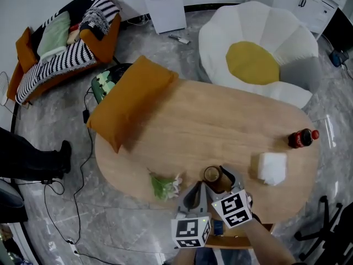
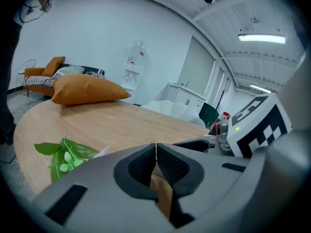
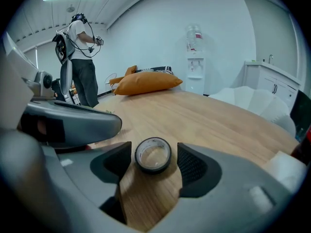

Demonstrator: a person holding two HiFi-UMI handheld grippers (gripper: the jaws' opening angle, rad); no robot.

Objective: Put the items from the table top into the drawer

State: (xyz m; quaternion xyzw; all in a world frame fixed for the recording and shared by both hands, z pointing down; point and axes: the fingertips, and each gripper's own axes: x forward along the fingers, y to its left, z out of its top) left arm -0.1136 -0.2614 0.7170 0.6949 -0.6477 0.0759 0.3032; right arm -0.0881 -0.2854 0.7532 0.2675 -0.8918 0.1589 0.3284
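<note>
tabletop near edge: tape roll untouched between parted right tool jaws

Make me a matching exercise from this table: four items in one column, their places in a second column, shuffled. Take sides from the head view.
Items
1. tape roll
2. bottle
3. pillow
4. sprig

Places
A. far left end of the table
B. near edge, left of the tape roll
C. between the open jaws of the right gripper
D. right end

Pairs: 1-C, 2-D, 3-A, 4-B
</note>
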